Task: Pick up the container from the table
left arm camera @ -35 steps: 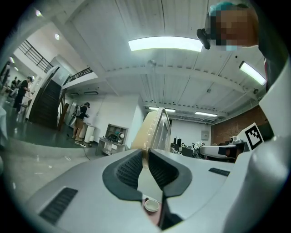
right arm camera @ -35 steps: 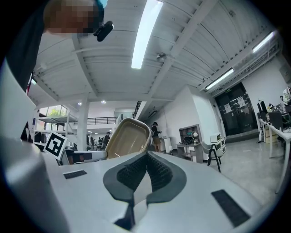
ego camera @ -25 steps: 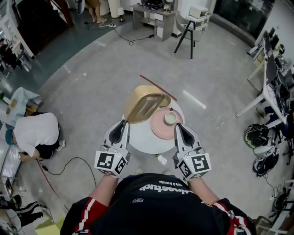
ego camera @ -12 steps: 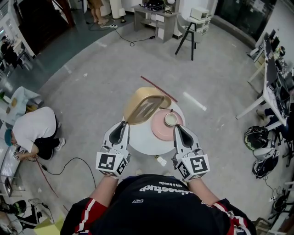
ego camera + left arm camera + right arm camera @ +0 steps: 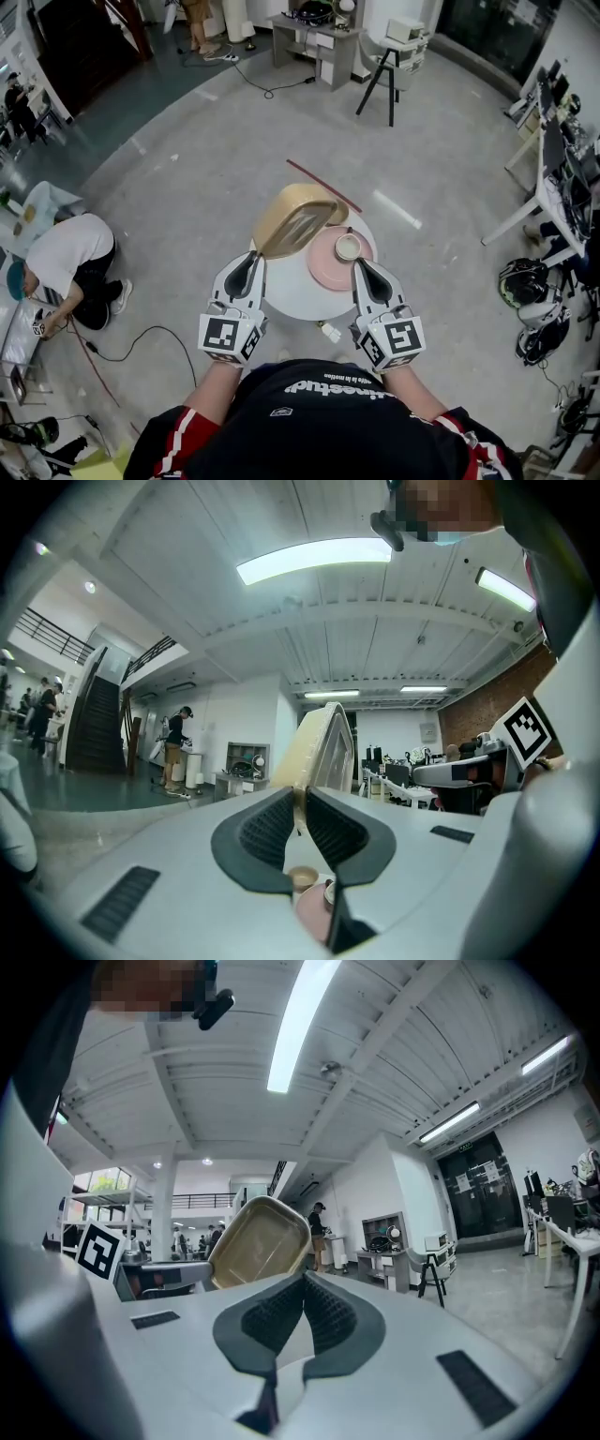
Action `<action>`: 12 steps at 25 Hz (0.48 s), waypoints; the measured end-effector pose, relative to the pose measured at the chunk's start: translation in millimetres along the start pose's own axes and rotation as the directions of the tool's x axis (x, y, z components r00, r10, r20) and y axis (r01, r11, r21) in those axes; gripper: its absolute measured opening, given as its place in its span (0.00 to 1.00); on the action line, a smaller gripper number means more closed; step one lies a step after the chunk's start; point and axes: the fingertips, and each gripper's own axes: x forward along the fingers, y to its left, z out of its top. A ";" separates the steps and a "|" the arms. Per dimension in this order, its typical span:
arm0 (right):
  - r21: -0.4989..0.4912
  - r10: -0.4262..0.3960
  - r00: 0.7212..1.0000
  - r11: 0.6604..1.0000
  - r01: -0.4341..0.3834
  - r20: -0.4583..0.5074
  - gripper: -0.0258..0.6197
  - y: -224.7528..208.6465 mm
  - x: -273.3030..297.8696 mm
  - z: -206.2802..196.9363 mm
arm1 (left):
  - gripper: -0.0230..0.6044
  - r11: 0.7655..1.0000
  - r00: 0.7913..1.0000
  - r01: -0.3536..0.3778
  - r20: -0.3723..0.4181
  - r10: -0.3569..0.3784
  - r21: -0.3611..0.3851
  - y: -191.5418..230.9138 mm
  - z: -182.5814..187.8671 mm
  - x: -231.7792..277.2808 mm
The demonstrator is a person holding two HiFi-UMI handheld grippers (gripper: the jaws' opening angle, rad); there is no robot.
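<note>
A beige rectangular container [image 5: 295, 217] hangs tilted on edge above the far left side of the round white table [image 5: 286, 289]. My left gripper [image 5: 251, 255] is shut on its near rim. In the left gripper view the pads [image 5: 272, 829] pinch that rim and the container [image 5: 323, 747] rises edge-on just beyond them. My right gripper [image 5: 361, 265] hovers over the table's right side, shut with nothing in it. In the right gripper view the right gripper [image 5: 303, 1283] has its jaws closed, with the container's hollow [image 5: 258, 1241] to its left.
On the table's right side lies a pink plate [image 5: 323, 267] with a small cup [image 5: 348, 246] on it. A small bottle [image 5: 328, 330] lies on the floor by the table, a red rod [image 5: 323, 184] beyond it. A person [image 5: 66, 267] crouches at the left near cables.
Both grippers and the container keep their places. The crouching person at the left has shifted a little.
</note>
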 end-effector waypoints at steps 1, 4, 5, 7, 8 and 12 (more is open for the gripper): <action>0.001 0.001 1.000 1.000 -0.001 0.000 0.06 -1.1 0.1 0.1 | 0.12 1.000 1.000 0.001 0.000 -0.001 0.001 -0.8 0.2 0.7; 0.004 0.006 1.000 1.000 -0.006 0.000 0.06 -1.1 0.2 1.4 | 0.12 1.000 1.000 0.004 0.004 -0.004 -0.001 -2.6 1.9 0.9; 0.004 0.009 1.000 1.000 -0.009 0.000 0.06 0.0 0.0 1.6 | 0.12 1.000 1.000 0.006 0.006 -0.006 -0.002 -3.0 2.1 0.4; 0.003 0.017 1.000 1.000 -0.017 0.000 0.06 2.8 -0.3 1.4 | 0.12 1.000 1.000 0.007 0.008 -0.007 -0.001 -3.4 2.6 -1.1; 0.002 0.020 1.000 1.000 -0.020 -0.001 0.06 4.2 -0.4 1.3 | 0.12 1.000 1.000 0.006 0.007 -0.006 0.001 -3.3 3.2 -1.9; -0.005 0.029 1.000 1.000 -0.029 -0.003 0.06 5.6 1.6 4.6 | 0.12 1.000 1.000 0.006 0.009 -0.006 0.001 -2.1 7.0 -1.7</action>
